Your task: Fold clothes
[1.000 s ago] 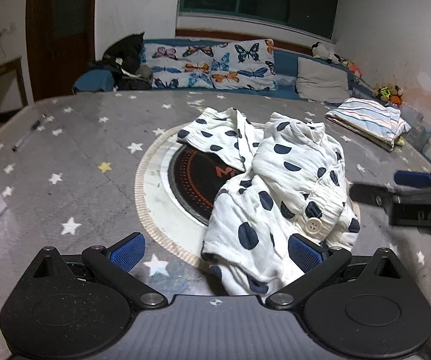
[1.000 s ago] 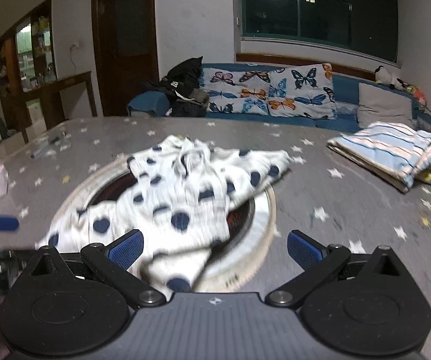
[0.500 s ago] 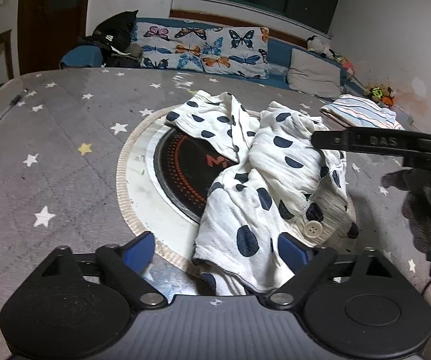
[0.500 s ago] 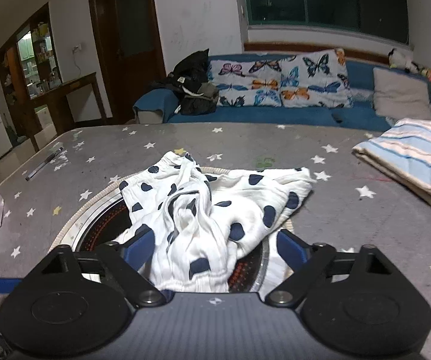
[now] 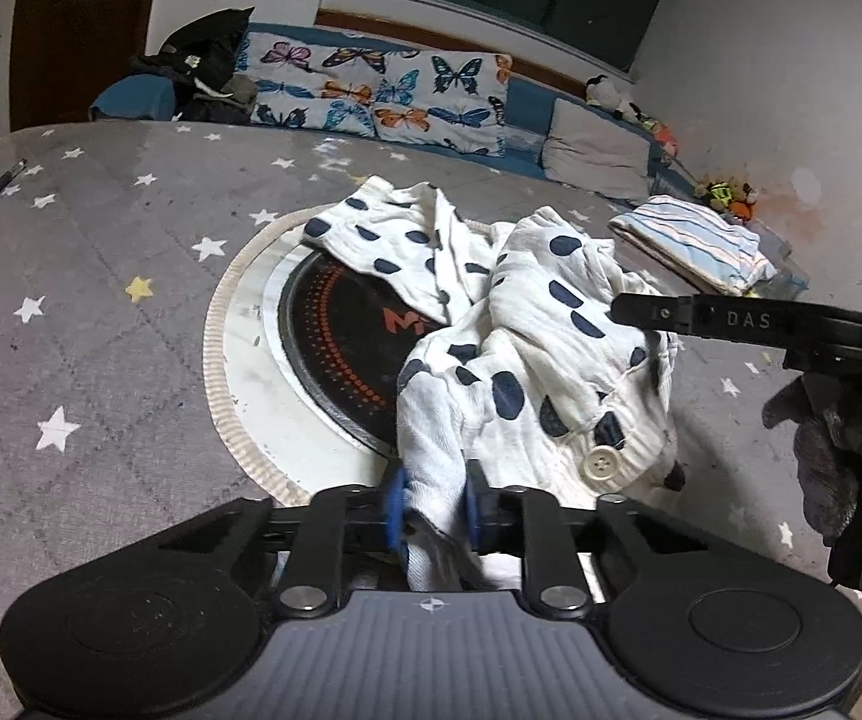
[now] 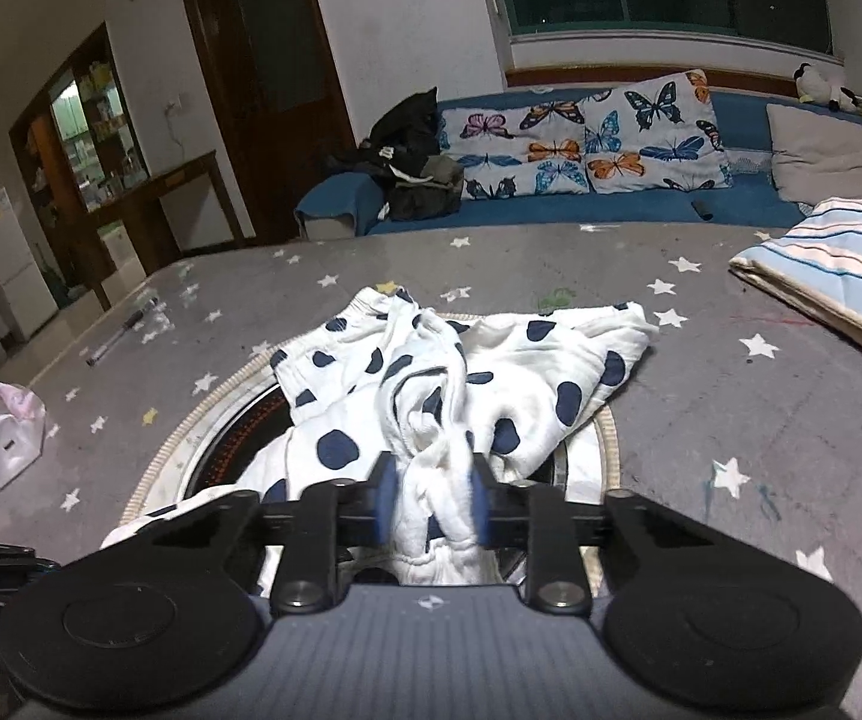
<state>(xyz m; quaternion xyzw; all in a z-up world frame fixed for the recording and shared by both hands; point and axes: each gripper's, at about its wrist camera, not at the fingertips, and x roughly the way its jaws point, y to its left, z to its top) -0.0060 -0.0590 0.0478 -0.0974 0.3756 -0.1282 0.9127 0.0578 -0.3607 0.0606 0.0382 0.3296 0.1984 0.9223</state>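
Looking along the left gripper (image 5: 431, 510), its blue pads (image 5: 395, 510) are pinched together on a bunched fold at the near edge of the garment (image 5: 526, 360), a white, crinkled cotton piece printed with large navy dots. It lies crumpled on the grey star-patterned table (image 5: 101, 300), heaped over the right half of a round black cooktop (image 5: 347, 342) set in a pale ring. One lobe spreads toward the far left of the ring; a thicker, rumpled mass rises on the right, with a ribbed band carrying a big cream button (image 5: 604, 461) near the front. At the right edge a gloved hand (image 5: 832, 456) holds the right gripper (image 5: 628, 313), one black finger of which reaches over the cloth. A striped folded cloth (image 5: 694, 249) sits further back on the right, well apart. From the right wrist view, the right gripper (image 6: 431, 501) is likewise clamped on a twisted white ridge of the garment (image 6: 490, 372) at its near edge. The fabric fans away from the grasp, a flat dotted panel stretching right over the ring's rim, a wrinkled panel to the left, and a rolled seam running up the middle. A pen (image 6: 125, 330) lies far left on the table.
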